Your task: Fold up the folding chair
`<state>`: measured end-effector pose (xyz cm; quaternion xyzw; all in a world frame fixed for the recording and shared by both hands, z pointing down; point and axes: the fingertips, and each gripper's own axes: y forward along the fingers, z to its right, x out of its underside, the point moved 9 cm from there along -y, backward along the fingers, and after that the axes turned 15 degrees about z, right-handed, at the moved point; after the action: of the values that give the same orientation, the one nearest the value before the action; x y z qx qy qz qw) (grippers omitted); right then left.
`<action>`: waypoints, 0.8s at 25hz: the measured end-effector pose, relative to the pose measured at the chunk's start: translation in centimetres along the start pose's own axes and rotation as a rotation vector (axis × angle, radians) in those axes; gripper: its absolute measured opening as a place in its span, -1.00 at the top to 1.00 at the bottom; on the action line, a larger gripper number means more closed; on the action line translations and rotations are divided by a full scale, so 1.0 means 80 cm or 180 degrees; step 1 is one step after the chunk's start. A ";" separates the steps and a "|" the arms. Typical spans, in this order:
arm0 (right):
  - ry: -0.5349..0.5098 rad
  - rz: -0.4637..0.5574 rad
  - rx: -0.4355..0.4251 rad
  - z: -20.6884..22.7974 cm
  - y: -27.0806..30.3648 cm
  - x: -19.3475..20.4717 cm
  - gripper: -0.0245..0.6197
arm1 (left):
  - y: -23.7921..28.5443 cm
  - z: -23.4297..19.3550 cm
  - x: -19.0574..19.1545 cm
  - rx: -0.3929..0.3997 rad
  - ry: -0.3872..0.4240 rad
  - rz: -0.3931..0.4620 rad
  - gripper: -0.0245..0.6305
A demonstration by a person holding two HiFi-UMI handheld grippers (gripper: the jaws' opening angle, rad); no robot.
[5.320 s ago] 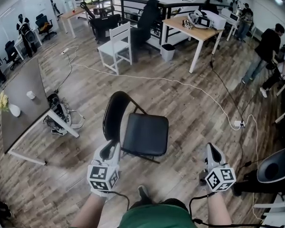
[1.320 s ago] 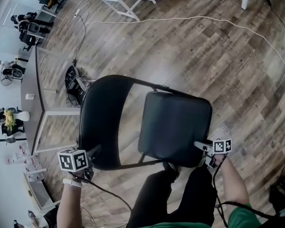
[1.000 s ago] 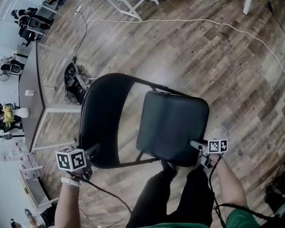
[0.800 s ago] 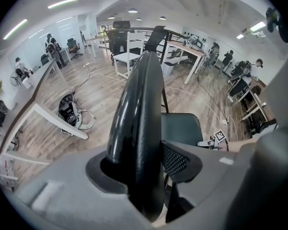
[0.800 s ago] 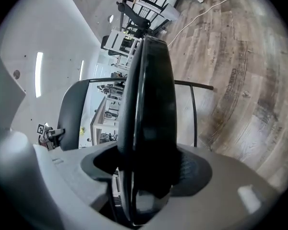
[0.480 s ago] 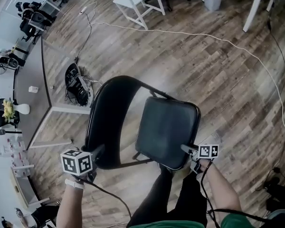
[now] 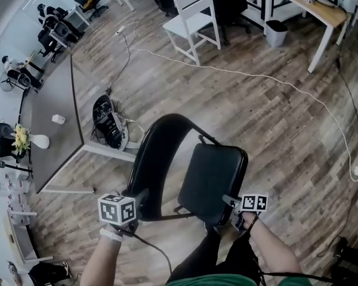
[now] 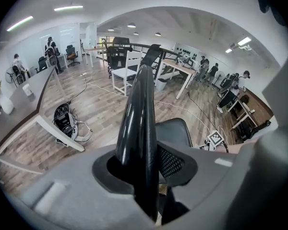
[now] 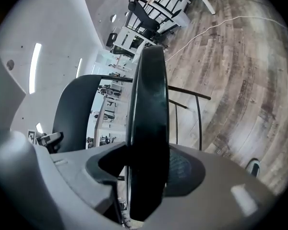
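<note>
A black folding chair stands on the wood floor just in front of me. In the head view its curved backrest [image 7: 158, 159] is on the left and its padded seat [image 7: 213, 177] on the right, front edge tipped up. My left gripper [image 7: 140, 198] holds the backrest's top edge, and in the left gripper view that edge [image 8: 139, 114] runs up between the closing jaws [image 8: 146, 169]. My right gripper [image 7: 230, 202] grips the seat's front edge. The right gripper view shows the seat edge [image 9: 151, 104] on end between its closing jaws [image 9: 146, 176], pads against it.
A grey table [image 7: 53, 118] stands to the left with a black bag and cables [image 7: 110, 124] under it. A white chair [image 7: 194, 19] and a wooden desk [image 7: 310, 5] are farther off. A white cable [image 7: 274, 79] crosses the floor. My legs [image 7: 209, 255] are beside the chair.
Both grippers have risen with the chair parts in them. The seat's front edge has come up, so the seat looks narrower and steeper. The head view has lifted to show more room.
</note>
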<state>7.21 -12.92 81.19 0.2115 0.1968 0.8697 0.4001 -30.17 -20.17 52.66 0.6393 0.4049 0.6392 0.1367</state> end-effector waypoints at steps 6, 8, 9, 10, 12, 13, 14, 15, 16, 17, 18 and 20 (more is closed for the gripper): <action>-0.0084 0.0098 0.0299 -0.089 0.032 0.014 0.24 | -0.026 -0.025 -0.019 -0.0070 -0.0015 0.0077 0.52; -0.0116 0.0119 0.0414 -0.114 0.041 0.013 0.25 | -0.030 -0.026 -0.025 -0.0087 -0.0034 0.0121 0.53; -0.0135 0.0123 0.0477 -0.125 0.045 0.013 0.25 | -0.032 -0.024 -0.028 -0.0100 -0.0027 0.0130 0.53; -0.0152 0.0123 0.0533 -0.134 0.049 0.013 0.25 | -0.034 -0.022 -0.030 -0.0112 -0.0013 0.0131 0.53; -0.0154 0.0115 0.0586 -0.151 0.053 0.016 0.25 | -0.040 -0.013 -0.033 -0.0114 0.0015 0.0140 0.53; -0.0136 0.0111 0.0568 -0.160 0.055 0.017 0.25 | -0.045 -0.008 -0.034 -0.0092 0.0019 0.0162 0.53; -0.0115 0.0111 0.0526 -0.169 0.057 0.019 0.25 | -0.050 -0.004 -0.036 -0.0054 0.0018 0.0194 0.53; -0.0102 0.0118 0.0477 -0.179 0.060 0.019 0.27 | -0.054 0.000 -0.038 -0.0011 0.0017 0.0228 0.53; -0.0103 0.0128 0.0439 -0.188 0.064 0.019 0.27 | -0.058 0.004 -0.040 0.0029 0.0020 0.0257 0.53; -0.0108 0.0136 0.0421 -0.196 0.068 0.019 0.27 | -0.060 0.008 -0.042 0.0062 0.0026 0.0278 0.53; -0.0107 0.0138 0.0422 -0.204 0.072 0.020 0.27 | -0.061 0.012 -0.043 0.0092 0.0031 0.0290 0.53; -0.0089 0.0141 0.0464 -0.218 0.076 0.023 0.27 | -0.066 0.024 -0.044 0.0156 0.0034 0.0301 0.53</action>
<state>-6.79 -18.14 70.17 0.2565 0.2493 0.8587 0.3670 -29.72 -18.63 46.21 0.6575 0.3905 0.6382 0.0884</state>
